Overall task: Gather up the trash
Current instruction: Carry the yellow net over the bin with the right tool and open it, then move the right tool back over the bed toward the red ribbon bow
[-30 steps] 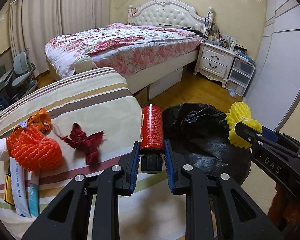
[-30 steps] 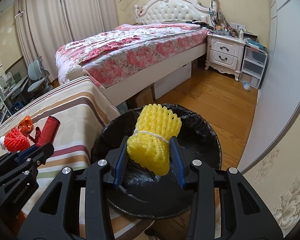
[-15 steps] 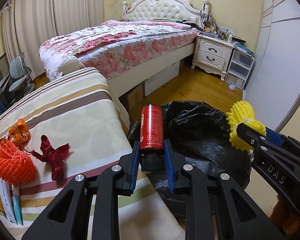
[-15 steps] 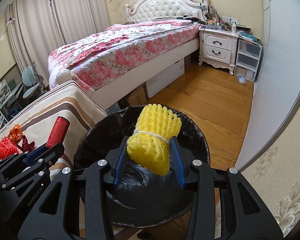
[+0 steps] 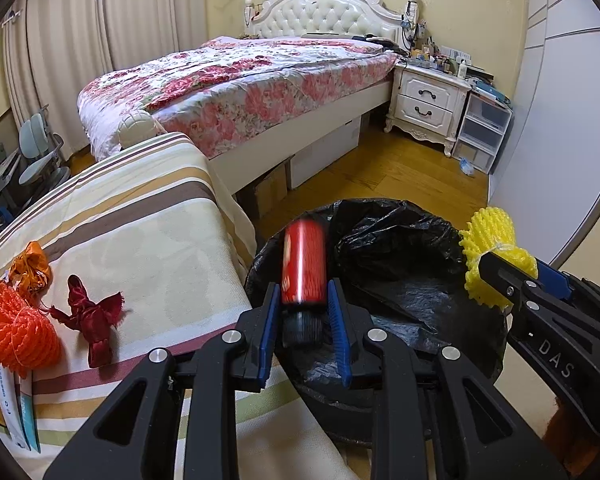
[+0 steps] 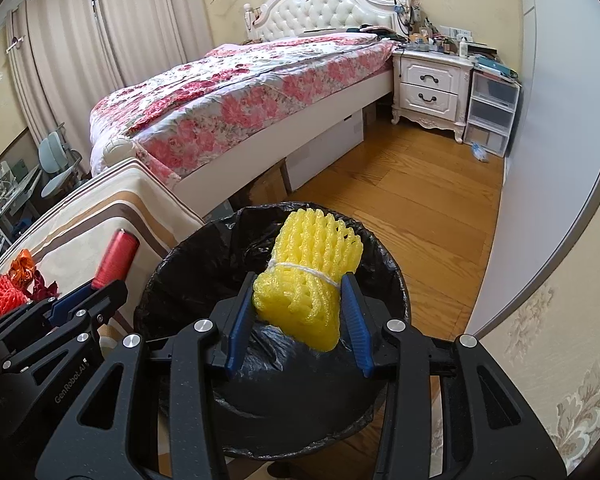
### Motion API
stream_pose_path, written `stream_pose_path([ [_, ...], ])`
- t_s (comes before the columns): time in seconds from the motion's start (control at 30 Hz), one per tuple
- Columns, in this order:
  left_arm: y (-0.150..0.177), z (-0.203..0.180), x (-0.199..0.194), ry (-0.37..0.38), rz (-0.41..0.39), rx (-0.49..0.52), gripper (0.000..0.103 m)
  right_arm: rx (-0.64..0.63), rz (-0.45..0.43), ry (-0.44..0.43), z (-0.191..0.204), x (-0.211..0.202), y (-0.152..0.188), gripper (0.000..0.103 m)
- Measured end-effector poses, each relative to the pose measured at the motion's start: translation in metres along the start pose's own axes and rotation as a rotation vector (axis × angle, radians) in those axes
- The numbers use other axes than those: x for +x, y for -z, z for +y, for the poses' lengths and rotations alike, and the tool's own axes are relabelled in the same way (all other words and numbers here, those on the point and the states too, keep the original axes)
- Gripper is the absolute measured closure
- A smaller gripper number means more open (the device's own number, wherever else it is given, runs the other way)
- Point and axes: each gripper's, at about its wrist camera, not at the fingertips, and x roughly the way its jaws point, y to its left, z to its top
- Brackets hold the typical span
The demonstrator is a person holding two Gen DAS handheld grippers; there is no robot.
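Over the black-lined bin (image 5: 400, 280): left gripper (image 5: 304, 312) jaws opening, red can (image 5: 303, 266) between them, blurred, pads apparently off it. Right gripper (image 6: 298, 312) jaws opening too, but pads are pressed on yellow foam net (image 6: 306, 280). Orange net (image 5: 18, 332) and red wrapper (image 5: 94, 320) lie on striped cloth (image 5: 140, 240).

Two grippers: left gripper (image 5: 303, 322), right gripper (image 6: 297, 316). One red can (image 5: 303, 266), one yellow foam net (image 6: 306, 278), one orange foam net (image 5: 16, 330), one dark red wrapper (image 5: 94, 320), one orange wrapper (image 5: 30, 266), one bin with black liner (image 6: 188, 268). Flat sachets (image 5: 10, 408) at the left edge (two, maybe three, partly cut off). One bed (image 5: 240, 92), one nightstand (image 5: 430, 98).
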Motion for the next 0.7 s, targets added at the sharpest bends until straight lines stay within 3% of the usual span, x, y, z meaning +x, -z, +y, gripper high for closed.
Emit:
stream_pose_path([
  [0.07, -0.002, 0.003, 0.001, -0.002, -0.003, -0.010, 0.054, 0.015, -0.005, 0.002, -0.001, -0.001, 0.000, 0.049],
  [0.1, -0.002, 0.004, -0.001, 0.000, -0.008, -0.017, 0.052, 0.022, -0.010, 0.005, -0.003, -0.002, -0.001, 0.044],
  [0.33, -0.002, 0.007, -0.003, -0.001, -0.018, -0.031, 0.034, 0.033, -0.015, 0.022, -0.007, -0.005, -0.002, 0.043],
  [0.7, 0.012, 0.031, -0.025, -0.053, -0.041, -0.036, 0.031, 0.023, 0.025, 0.009, 0.007, -0.008, 0.014, 0.043],
])
